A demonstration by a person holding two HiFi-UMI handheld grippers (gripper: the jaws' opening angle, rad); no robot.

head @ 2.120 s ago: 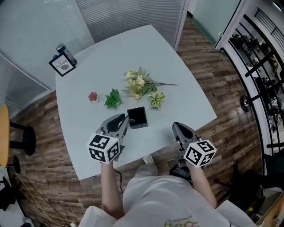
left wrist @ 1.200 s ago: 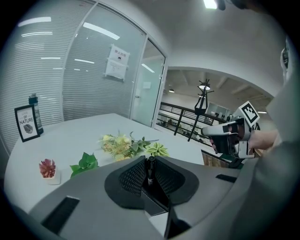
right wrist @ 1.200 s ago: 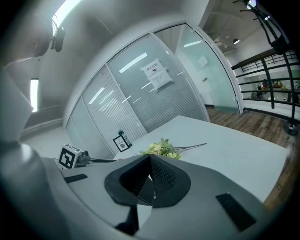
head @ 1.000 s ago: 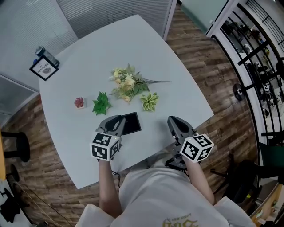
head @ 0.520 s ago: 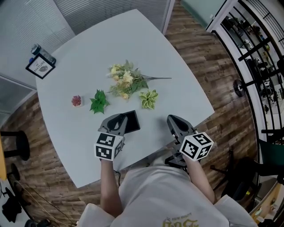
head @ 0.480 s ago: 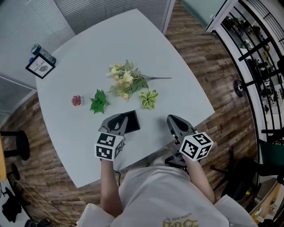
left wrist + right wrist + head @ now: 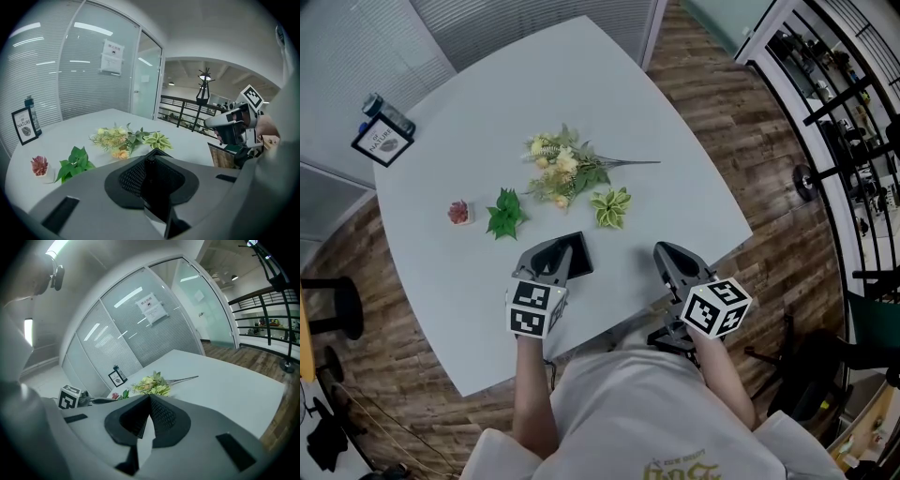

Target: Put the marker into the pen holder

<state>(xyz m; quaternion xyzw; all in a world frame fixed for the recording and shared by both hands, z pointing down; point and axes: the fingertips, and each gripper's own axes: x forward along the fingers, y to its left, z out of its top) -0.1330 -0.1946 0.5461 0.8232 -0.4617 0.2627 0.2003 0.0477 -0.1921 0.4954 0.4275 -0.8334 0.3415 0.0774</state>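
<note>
Table, left to right.

Far left corner: framed sign, bottle just behind it.

Mid-table row: small red plant, green sprig beside it, flower bunch with its stem pointing right, pale sprig just right of the bunch.

Left gripper is at the near edge, aimed at the row. Left gripper view: jaws part-way closed and pinching a black marker, which stands between the pads with its rounded end up.

Pen holder, black and square, stands on the table just beyond and right of the left gripper's tip. A corner of its rim shows right behind the marker's top. Marker and holder are very close; contact cannot be told. Marker is in the jaws, not in the holder.

Right gripper is over the near edge, apart from the holder. Right gripper view: jaws pressed together at the tip, nothing between them.
</note>
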